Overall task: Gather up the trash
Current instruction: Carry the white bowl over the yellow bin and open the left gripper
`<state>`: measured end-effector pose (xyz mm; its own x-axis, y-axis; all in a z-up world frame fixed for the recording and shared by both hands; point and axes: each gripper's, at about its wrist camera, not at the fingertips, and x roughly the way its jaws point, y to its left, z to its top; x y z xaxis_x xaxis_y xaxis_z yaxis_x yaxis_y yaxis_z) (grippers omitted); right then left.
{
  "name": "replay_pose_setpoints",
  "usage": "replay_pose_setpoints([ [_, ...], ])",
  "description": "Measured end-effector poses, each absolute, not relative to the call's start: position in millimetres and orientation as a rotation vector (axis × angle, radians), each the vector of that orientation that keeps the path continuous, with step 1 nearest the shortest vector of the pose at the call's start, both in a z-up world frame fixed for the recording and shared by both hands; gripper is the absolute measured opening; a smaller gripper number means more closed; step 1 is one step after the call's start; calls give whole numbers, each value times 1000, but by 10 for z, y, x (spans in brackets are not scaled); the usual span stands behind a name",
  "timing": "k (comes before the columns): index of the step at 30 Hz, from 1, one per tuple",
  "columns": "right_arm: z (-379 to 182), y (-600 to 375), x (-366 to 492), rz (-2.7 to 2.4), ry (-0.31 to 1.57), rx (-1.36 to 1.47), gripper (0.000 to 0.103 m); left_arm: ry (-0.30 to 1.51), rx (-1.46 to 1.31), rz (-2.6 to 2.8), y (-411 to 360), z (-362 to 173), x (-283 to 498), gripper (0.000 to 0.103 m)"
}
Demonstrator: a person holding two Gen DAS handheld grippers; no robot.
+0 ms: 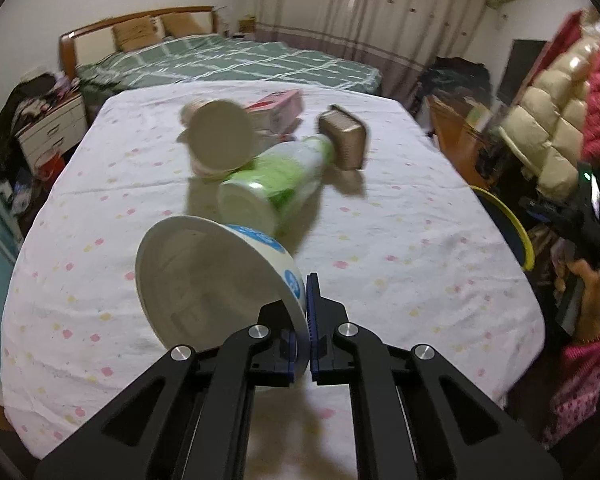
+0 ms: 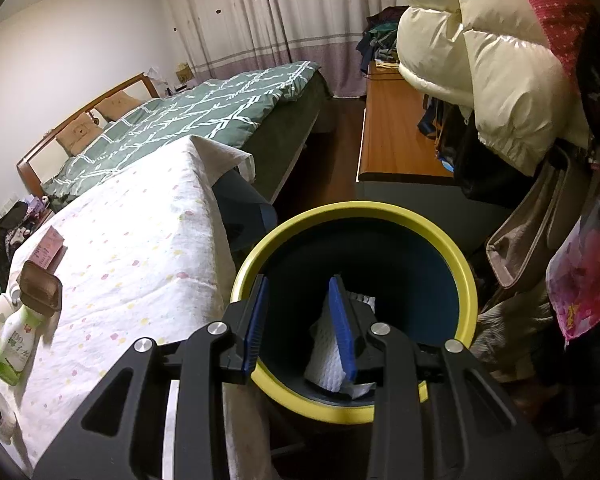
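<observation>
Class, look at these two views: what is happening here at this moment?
A person is clearing trash from a cloth-covered table. The left gripper is clamped on the rim of a white paper bowl. The right gripper hangs open over a yellow-rimmed bin holding white foam netting.

Paper bowl: smooth, matt cream inside, printed blue outside. Bottle: glossy plastic, green label. Tablecloth: soft, creased matt cotton, dotted. Bin: smooth plastic, yellow rim. Foam netting: white, ribbed. Gripper pads: blue ridged rubber.
</observation>
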<state>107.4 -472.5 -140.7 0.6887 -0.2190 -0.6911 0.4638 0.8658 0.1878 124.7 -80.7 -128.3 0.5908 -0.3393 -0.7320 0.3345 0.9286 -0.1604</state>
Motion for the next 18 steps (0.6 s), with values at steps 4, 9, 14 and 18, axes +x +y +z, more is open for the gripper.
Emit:
replay_pose_setpoints([
  [4,-1349,-4695,985,-384,701,359,30,821,36,-466,-1035,-1123,1151,5],
  [9,-1279,-4686,803,-377,685,346,30,799,105,-593,-1529,-962,1211,5],
  [14,-1240,-4762,523,-420,680,318,30,795,197,-747,-2306,-904,1376,5],
  [18,-1200,-4913,275,-467,667,313,30,800,260,-863,-3039,-883,1528,5],
])
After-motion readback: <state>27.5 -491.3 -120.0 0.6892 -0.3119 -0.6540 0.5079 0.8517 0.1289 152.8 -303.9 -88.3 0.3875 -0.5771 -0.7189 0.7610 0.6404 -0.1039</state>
